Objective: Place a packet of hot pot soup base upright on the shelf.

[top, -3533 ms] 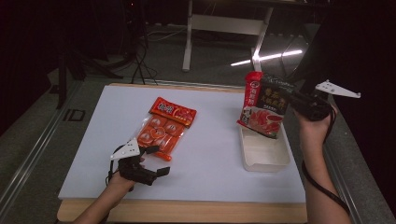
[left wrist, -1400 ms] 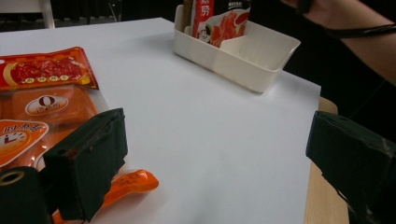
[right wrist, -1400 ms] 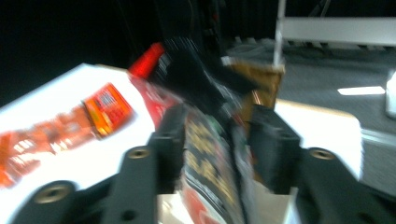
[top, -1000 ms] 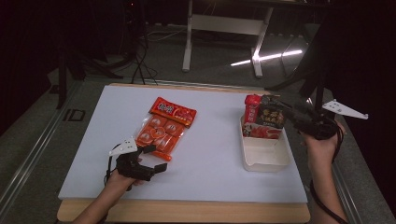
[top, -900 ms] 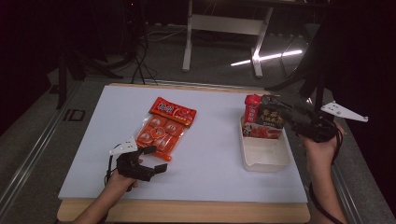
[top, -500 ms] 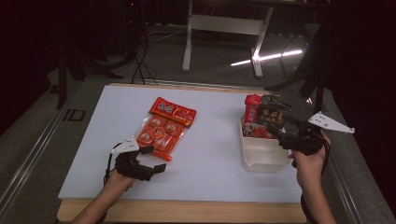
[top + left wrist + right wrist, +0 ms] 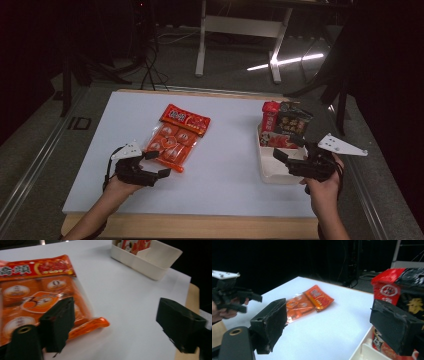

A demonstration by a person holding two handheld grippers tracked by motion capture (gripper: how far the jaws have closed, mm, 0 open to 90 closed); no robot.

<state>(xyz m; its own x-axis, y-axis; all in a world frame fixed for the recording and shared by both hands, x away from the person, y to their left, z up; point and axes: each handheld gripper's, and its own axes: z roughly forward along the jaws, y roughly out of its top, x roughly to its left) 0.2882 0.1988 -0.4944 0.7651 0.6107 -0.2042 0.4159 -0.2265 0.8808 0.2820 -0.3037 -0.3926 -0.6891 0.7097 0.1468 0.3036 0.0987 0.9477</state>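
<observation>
An orange multi-pack of snacks [image 7: 176,135] lies flat left of the table's middle. My left gripper [image 7: 157,164] is open at the pack's near end, one jaw over its corner and nothing held. In the left gripper view the pack [image 7: 35,297] lies under the left jaw. A red and black snack bag [image 7: 281,126] stands in the far end of a white tray [image 7: 272,177]. My right gripper [image 7: 284,161] hovers open over the tray's near end, apart from the bag. The right gripper view has the bag [image 7: 395,288] just past the right jaw and the orange pack [image 7: 308,302] farther off.
The white table top [image 7: 225,165] lies bare between the pack and the tray. The tray sits close to the table's right edge. Its wall [image 7: 140,263] appears far off in the left gripper view. Dark floor, cables and a desk frame lie beyond the table.
My right gripper lowered the red and black bag into the tray, let go of it and drew back toward the person. The left gripper has barely moved.
</observation>
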